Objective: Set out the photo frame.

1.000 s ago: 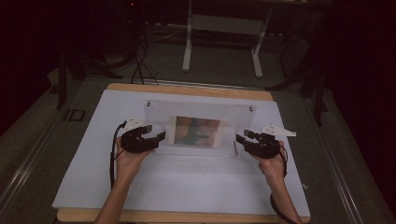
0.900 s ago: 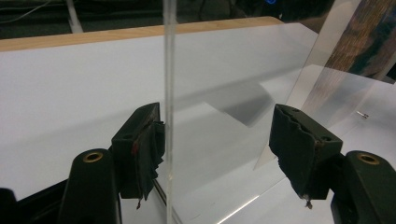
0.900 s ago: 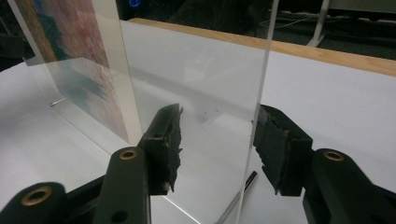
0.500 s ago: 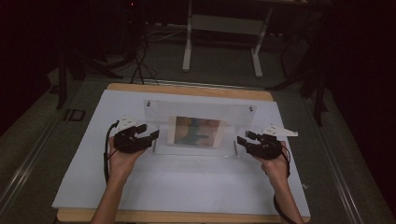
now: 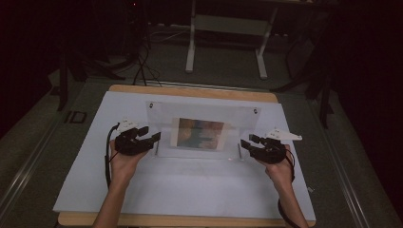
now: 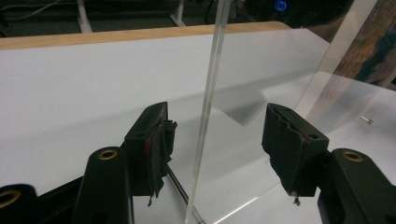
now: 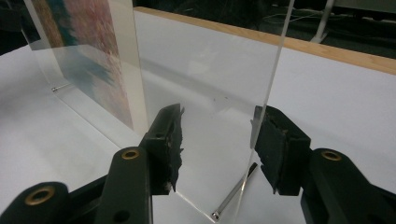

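A clear acrylic picture frame (image 5: 164,124) stands upright on a white sheet (image 5: 190,185). It holds a colourful print (image 5: 200,134) in its middle. My left gripper (image 5: 156,138) is open at the frame's left edge. In the left gripper view that gripper (image 6: 217,135) has the clear panel's edge (image 6: 208,107) between its jaws, untouched. My right gripper (image 5: 243,143) is open at the frame's right edge. In the right gripper view that gripper (image 7: 217,135) straddles the panel's edge (image 7: 271,84), which runs close to the right-hand pad (image 7: 273,144). The print (image 7: 93,56) shows to the left.
The white sheet covers a wooden table top (image 5: 190,91). Thin metal pins (image 7: 233,196) lie at the frame's foot. Beyond the table a metal stand (image 5: 225,28) and cables (image 5: 142,66) are on the dark floor.
My left gripper drew back to the left, then came right again to the frame's edge. The right gripper and the frame have hardly moved.
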Tool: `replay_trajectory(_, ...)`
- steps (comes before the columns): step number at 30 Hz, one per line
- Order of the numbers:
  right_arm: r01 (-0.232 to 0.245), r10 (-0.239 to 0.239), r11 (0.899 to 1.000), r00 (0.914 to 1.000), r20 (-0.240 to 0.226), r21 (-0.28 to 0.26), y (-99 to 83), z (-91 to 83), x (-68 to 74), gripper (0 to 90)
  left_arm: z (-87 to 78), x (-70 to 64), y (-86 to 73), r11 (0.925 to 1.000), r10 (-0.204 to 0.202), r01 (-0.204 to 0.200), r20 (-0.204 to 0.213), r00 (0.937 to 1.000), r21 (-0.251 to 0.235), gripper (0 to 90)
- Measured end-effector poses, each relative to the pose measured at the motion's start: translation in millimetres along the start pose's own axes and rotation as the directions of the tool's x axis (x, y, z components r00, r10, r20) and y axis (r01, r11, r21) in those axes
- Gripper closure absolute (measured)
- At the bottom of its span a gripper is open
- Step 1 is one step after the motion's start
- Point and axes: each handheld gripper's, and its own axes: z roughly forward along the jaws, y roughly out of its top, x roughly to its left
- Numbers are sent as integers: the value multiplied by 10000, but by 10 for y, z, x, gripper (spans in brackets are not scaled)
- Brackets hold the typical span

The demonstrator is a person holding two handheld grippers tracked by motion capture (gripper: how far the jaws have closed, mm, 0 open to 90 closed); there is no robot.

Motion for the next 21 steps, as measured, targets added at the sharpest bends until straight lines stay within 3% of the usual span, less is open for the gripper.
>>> replay_trajectory(8, -50, 50, 10000, 9998, -173, 26, -12, -26, -60, 495, -38, 27, 13, 10000, -81, 81, 85, 9999, -30, 406)
replay_trajectory(11, -100, 101, 9999, 9998, -165, 54, -25, -58, -97, 490, -107, 41, 43, 9999, 129, -128, 111, 9999, -96, 406)
replay_trajectory(21, 174, -175, 9992, 9998, 39, 356, -32, -175, -200, 489, -343, 172, 104, 9981, 30, -21, 150, 9999, -619, 408)
